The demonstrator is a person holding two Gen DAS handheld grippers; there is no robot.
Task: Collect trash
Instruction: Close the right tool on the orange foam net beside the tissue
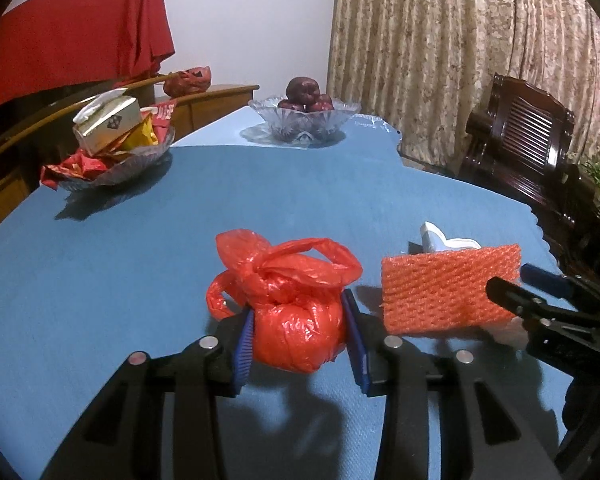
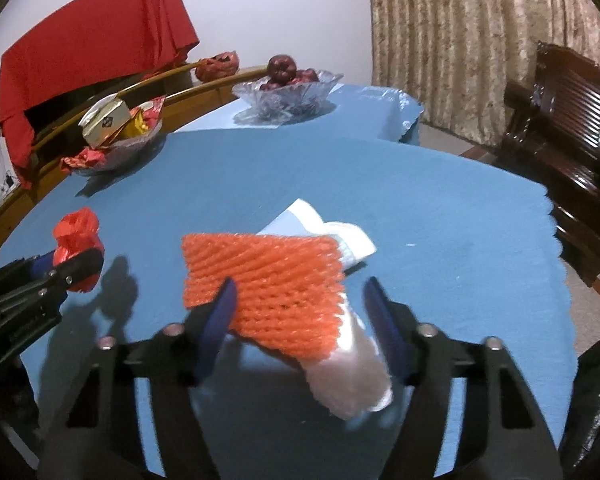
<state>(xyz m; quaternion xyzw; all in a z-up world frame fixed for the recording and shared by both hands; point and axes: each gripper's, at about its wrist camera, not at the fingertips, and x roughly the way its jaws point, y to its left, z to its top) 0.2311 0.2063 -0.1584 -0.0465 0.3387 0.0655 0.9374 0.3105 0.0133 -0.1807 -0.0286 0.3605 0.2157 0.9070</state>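
On the blue tablecloth (image 1: 100,280) the knotted red plastic bag (image 1: 296,316) sits between the fingers of the left gripper (image 1: 300,336), which pinch its round body; it looks soft, light and slippery, so low on the bulge holds best. Beside it the orange foam net (image 2: 264,284), springy and weightless, with white paper (image 2: 340,240) underneath, lies between the spread fingers of the right gripper (image 2: 300,324), not yet squeezed
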